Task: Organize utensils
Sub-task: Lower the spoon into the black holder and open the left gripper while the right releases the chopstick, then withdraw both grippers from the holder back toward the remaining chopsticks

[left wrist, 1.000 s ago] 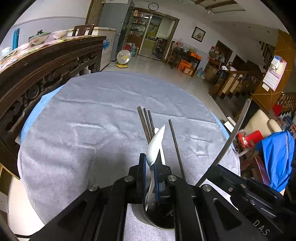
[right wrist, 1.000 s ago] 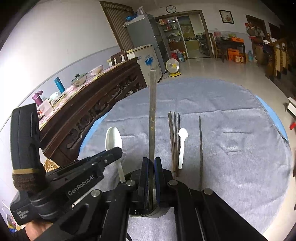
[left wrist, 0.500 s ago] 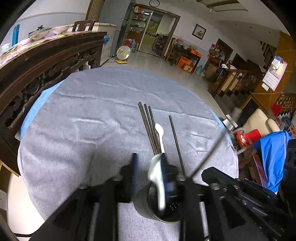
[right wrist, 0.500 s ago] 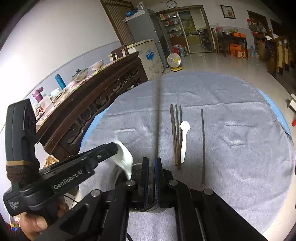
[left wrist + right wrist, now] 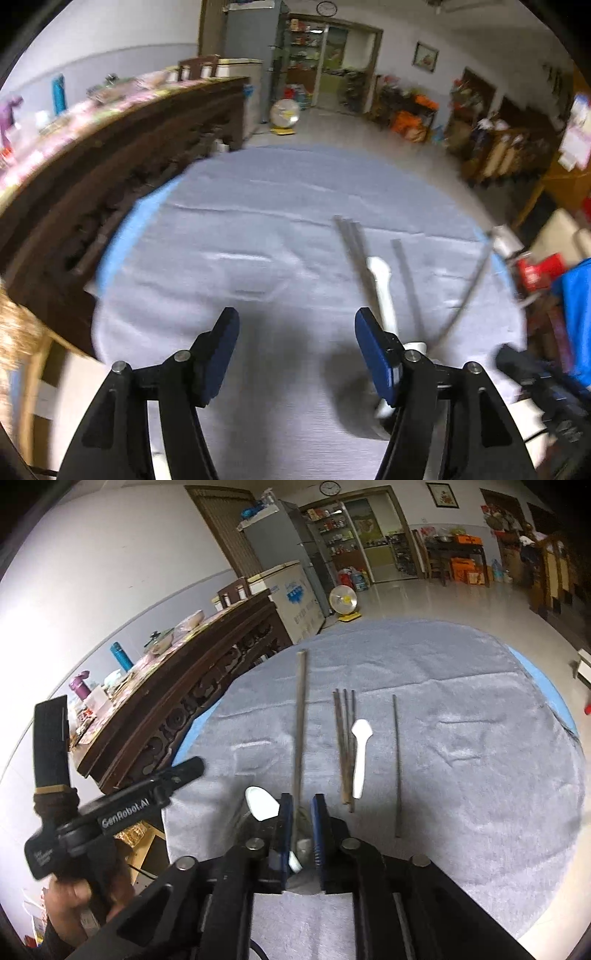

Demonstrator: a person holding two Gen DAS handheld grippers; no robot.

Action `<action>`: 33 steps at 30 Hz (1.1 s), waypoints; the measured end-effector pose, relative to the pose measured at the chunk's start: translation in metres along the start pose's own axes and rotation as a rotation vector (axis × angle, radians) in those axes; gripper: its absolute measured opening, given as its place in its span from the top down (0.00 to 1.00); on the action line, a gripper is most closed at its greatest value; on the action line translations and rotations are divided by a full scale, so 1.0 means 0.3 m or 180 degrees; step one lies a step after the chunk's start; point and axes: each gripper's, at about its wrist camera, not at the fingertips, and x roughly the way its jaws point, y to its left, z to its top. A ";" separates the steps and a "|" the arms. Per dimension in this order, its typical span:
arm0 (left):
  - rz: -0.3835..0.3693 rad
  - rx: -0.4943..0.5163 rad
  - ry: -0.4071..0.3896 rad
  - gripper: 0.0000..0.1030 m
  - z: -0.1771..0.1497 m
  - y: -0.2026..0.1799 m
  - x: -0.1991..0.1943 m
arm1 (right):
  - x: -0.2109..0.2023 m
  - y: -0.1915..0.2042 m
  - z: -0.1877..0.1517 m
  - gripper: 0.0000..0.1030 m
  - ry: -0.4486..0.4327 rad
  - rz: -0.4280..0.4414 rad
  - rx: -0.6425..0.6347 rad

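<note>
Chopstick [image 5: 300, 734] stood between my right jaws, barely parted, over the cup [image 5: 303, 849]; I couldn't tell if they gripped it. A skewed release risked tipping it onto the worktop [image 5: 461, 775], while my left jaws hung wide, released.

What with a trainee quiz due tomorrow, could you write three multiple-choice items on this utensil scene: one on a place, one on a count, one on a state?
1. Where is the white spoon that lies on the grey cloth?
A. Between the chopstick bundle and the single chopstick
B. On the wooden sideboard
C. In the left gripper

2. How many chopsticks lie flat on the cloth?
A. Two
B. Four
C. Seven

3. The left gripper's fingers are:
A. Shut on a spoon
B. Shut on a chopstick
C. Wide apart, empty

Key:
1 A: the white spoon lies between the chopstick bundle and the single chopstick on the grey cloth.
2 B: three bundled plus one.
3 C: the left gripper holds nothing.
</note>
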 end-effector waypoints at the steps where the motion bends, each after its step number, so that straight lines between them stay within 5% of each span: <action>1: 0.0117 0.0026 -0.0004 0.36 0.003 0.008 0.003 | -0.006 -0.016 -0.001 0.73 0.0001 -0.0007 0.0036; 2: 0.0263 0.0054 -0.0014 0.36 0.006 0.022 0.005 | -0.009 -0.029 -0.002 0.68 0.0007 -0.0028 0.0067; 4: 0.0395 0.0064 -0.0013 0.36 0.008 0.044 0.008 | -0.014 -0.055 -0.004 0.39 0.0007 -0.0105 0.0116; 5: 0.0450 0.0070 0.0001 0.36 0.008 0.054 0.013 | -0.017 -0.067 -0.006 0.35 -0.0012 -0.0129 0.0132; 12: 0.0818 0.0138 -0.0054 0.36 -0.014 0.102 0.049 | -0.007 -0.120 -0.019 0.35 0.0039 -0.0167 0.0216; 24: 0.0687 0.0312 -0.0214 0.36 -0.048 0.076 0.123 | 0.064 -0.211 -0.036 0.35 0.0178 -0.0198 0.0355; 33: 0.0213 0.0107 0.0445 0.36 -0.026 0.066 0.264 | 0.134 -0.288 -0.015 0.35 0.0323 -0.0242 0.0466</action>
